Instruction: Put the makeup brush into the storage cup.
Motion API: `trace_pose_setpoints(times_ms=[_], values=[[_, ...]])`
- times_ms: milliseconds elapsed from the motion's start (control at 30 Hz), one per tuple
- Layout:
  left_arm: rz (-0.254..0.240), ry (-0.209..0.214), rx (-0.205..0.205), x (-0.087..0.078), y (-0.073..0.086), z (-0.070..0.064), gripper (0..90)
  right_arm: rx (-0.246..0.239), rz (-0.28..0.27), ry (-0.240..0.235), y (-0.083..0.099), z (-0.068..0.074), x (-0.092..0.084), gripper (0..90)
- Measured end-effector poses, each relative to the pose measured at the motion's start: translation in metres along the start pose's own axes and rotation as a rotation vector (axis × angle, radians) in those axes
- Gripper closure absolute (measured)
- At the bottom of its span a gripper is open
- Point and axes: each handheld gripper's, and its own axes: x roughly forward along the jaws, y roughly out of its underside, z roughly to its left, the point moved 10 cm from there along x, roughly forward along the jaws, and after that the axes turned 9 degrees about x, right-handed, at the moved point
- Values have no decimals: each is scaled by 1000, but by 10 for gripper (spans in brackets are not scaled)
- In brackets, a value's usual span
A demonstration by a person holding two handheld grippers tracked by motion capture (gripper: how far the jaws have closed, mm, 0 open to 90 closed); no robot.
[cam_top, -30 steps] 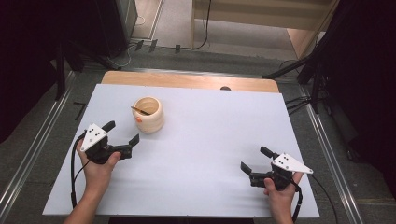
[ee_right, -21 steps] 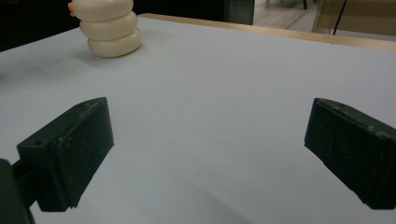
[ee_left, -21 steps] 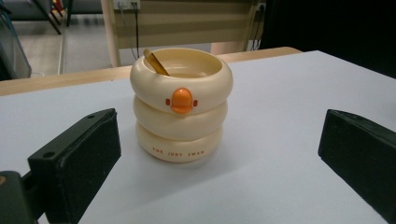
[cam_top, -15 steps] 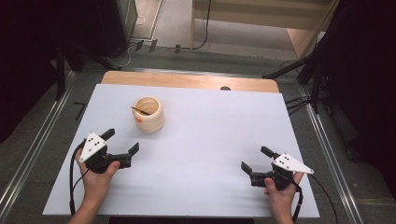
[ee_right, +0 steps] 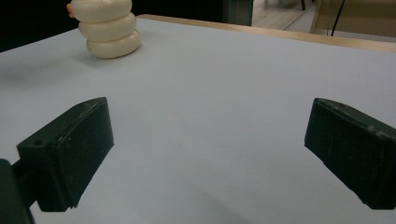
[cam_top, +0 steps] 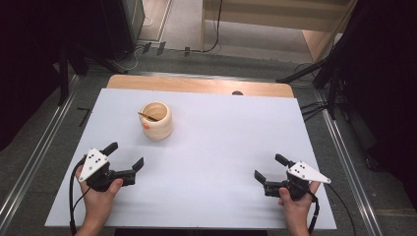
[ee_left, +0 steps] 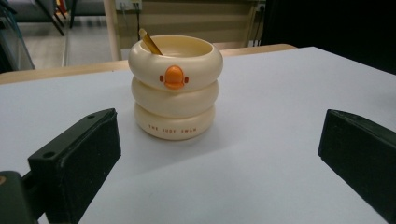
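A cream ringed cup with an orange duck bill stands upright on the white table top, left of centre; a thin brown stick leans inside it. The same cup faces me close up in the left gripper view, and the cup sits far off at the upper left in the right gripper view. My left gripper is open near the front left, short of the cup, holding nothing. My right gripper is open at the front right, empty.
A wooden strip runs along the table's far edge. Metal rails flank both sides, and dark stands and cables lie on the floor beyond.
My left gripper has drawn back toward the front edge, away from the cup. The right gripper has barely shifted.
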Motion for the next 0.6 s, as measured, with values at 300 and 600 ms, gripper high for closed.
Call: trace_pose_setpoints(times_ms=[300, 600], values=[[1, -1, 3, -9, 4, 0, 0, -2, -1, 3, 0, 0, -1, 15], [3, 3, 4, -17, 8, -2, 0, 2, -1, 7, 0, -1, -1, 15]])
